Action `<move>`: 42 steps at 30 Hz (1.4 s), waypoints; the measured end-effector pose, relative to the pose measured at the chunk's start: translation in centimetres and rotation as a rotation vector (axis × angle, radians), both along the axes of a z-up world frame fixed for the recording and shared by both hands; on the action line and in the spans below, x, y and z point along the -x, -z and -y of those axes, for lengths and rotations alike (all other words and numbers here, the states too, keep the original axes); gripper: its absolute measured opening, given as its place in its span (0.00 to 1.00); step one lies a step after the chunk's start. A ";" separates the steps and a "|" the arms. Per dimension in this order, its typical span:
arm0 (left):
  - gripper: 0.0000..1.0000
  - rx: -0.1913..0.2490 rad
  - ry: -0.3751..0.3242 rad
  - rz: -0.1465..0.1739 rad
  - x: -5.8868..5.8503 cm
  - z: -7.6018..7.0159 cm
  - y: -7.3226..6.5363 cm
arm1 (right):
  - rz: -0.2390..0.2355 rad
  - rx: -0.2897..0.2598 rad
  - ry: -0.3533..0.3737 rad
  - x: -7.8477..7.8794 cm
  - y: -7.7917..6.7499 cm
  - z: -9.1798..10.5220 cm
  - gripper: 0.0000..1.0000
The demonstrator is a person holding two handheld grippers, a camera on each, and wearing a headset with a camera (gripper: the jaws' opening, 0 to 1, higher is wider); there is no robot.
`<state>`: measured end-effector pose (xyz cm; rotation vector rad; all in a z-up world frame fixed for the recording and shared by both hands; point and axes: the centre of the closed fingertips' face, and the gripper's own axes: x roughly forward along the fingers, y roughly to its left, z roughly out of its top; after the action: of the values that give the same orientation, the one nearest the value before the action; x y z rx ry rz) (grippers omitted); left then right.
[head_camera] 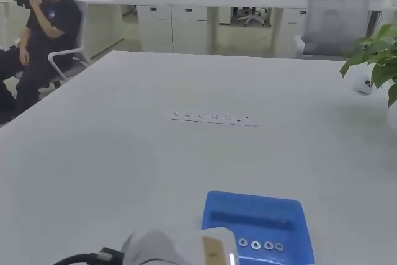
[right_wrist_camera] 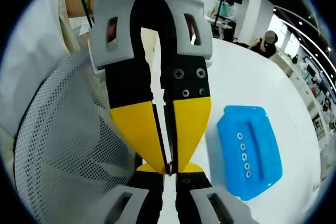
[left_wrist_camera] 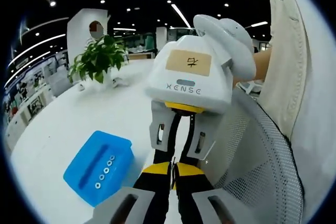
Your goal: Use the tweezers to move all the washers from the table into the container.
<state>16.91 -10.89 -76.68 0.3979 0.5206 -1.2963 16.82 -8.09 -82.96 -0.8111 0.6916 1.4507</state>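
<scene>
Left hand-held gripper (right_wrist_camera: 169,167) and right hand-held gripper (left_wrist_camera: 173,165), both closed, empty, tip to tip (washers (right_wrist_camera: 244,153) rowed in the blue tray (right_wrist_camera: 268,166)); we'd open one, take tweezers squarely.

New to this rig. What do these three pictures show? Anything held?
No robot here: these are two hand-held two-jaw grippers. The head view, from a headset camera, looks down on a white table with a blue tray carrying a row of washers. The round pictures come from cameras on the grippers, which face each other tip to tip: the left gripper view shows the right gripper, the right gripper view the left gripper. Both look shut, gripping nothing visible.
</scene>
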 end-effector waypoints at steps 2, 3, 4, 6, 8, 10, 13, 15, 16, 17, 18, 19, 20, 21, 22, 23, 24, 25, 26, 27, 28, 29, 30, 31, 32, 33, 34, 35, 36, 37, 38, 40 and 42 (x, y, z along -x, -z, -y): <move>0.00 -0.003 -0.001 -0.003 -0.2 -0.2 0.1 | 0.000 0.004 0.005 -0.4 0.1 0.2 0.03; 0.00 -0.005 0.002 0.002 -0.4 -0.4 0.0 | 0.000 0.004 0.008 -0.6 0.1 0.4 0.03; 0.00 -0.007 0.006 0.004 -0.5 -0.5 0.1 | 0.001 0.002 0.010 -0.7 0.1 0.5 0.04; 0.00 -0.012 0.010 0.000 -0.7 -0.7 0.1 | 0.000 0.000 0.018 -1.0 0.1 0.7 0.04; 0.00 -0.025 0.018 0.002 -0.9 -1.0 0.4 | -0.006 -0.004 0.027 -1.2 0.1 0.8 0.04; 0.00 -0.053 0.032 0.018 -1.1 -1.3 0.7 | -0.005 0.000 0.025 -1.3 0.3 0.9 0.04; 0.00 -0.086 0.053 0.024 -1.2 -1.5 1.4 | 0.005 0.015 0.019 -1.3 0.7 1.0 0.04; 0.00 -0.092 0.062 0.020 -1.1 -1.5 1.6 | 0.005 0.021 0.017 -1.3 0.9 1.1 0.04; 0.00 -0.101 0.066 0.022 -1.2 -1.5 1.9 | 0.005 0.021 0.018 -1.3 1.1 1.1 0.04; 0.00 -0.108 0.070 0.024 -1.1 -1.6 2.1 | 0.006 0.021 0.017 -1.3 1.2 1.1 0.04; 0.00 -0.119 0.070 0.023 -1.1 -1.8 2.3 | 0.007 0.019 0.014 -1.2 1.3 1.1 0.04; 0.00 -0.120 0.069 0.027 -1.2 -1.9 2.3 | 0.011 0.011 0.019 -1.3 1.2 1.0 0.04; 0.00 -0.121 0.066 0.025 -1.2 -2.0 2.4 | 0.003 0.005 0.025 -1.3 1.2 1.0 0.04; 0.00 -0.121 0.065 0.021 -1.2 -2.1 2.5 | 0.002 0.004 0.025 -1.3 1.3 1.0 0.04; 0.00 -0.132 0.061 0.015 -1.1 -2.2 2.7 | -0.001 0.003 0.023 -1.3 1.3 0.9 0.04; 0.00 -0.142 0.066 0.022 -1.1 -2.3 2.9 | -0.003 0.005 0.021 -1.2 1.4 0.9 0.04; 0.00 -0.154 0.073 0.030 -1.0 -2.4 3.0 | 0.001 0.008 0.015 -1.2 1.5 0.9 0.04; 0.00 -0.163 0.078 0.032 -1.0 -2.4 3.1 | 0.003 0.010 0.011 -1.2 1.5 0.9 0.04; 0.00 -0.171 0.081 0.035 -1.0 -2.4 3.2 | 0.006 0.011 0.009 -1.1 1.6 0.8 0.04; 0.00 -0.181 0.083 0.041 -1.0 -2.5 3.3 | 0.009 0.009 0.009 -1.1 1.6 0.8 0.04; 0.00 -0.185 0.085 0.042 -1.0 -2.6 3.3 | 0.014 0.005 0.006 -1.2 1.7 0.8 0.04; 0.00 -0.193 0.087 0.041 -1.0 -2.7 3.5 | 0.015 0.002 0.007 -1.1 1.7 0.8 0.04; 0.00 -0.198 0.091 0.039 -0.9 -2.8 3.6 | 0.015 -0.001 0.008 -1.1 1.8 0.8 0.04; 0.00 -0.205 0.095 0.037 -0.9 -2.9 3.9 | 0.013 -0.002 0.009 -1.1 1.9 0.8 0.04; 0.00 -0.213 0.097 0.029 -0.8 -3.0 4.1 | 0.009 -0.003 0.008 -1.0 2.0 0.8 0.05; 0.00 -0.218 0.097 0.022 -0.8 -3.1 4.3 | 0.007 -0.003 0.009 -1.0 2.0 0.8 0.05; 0.00 -0.222 0.098 0.020 -0.7 -3.1 4.4 | 0.004 -0.005 0.011 -0.9 2.1 0.8 0.05; 0.00 -0.229 0.099 0.017 -0.8 -3.2 4.6 | 0.003 -0.006 0.014 -0.9 2.1 0.9 0.05; 0.00 -0.235 0.097 0.013 -0.8 -3.4 4.8 | 0.002 -0.010 0.021 -0.9 2.2 1.0 0.06; 0.00 -0.241 0.094 0.007 -0.8 -3.5 5.0 | -0.003 -0.019 0.032 -1.0 2.2 1.2 0.08; 0.00 -0.245 0.093 0.006 -0.8 -3.6 5.2 | -0.009 -0.031 0.048 -1.0 2.1 1.2 0.10; 0.00 -0.257 0.087 -0.012 -0.8 -4.0 5.8 | -0.015 -0.067 0.095 -1.3 1.8 1.4 0.16; 0.00 -0.269 0.085 -0.021 -0.8 -4.3 6.3 | -0.053 -0.114 0.156 -1.3 1.3 1.8 0.21</move>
<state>17.67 -6.61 -82.94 0.6360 0.7058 -1.3168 18.12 -9.93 -84.28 -0.6196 0.6905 1.3614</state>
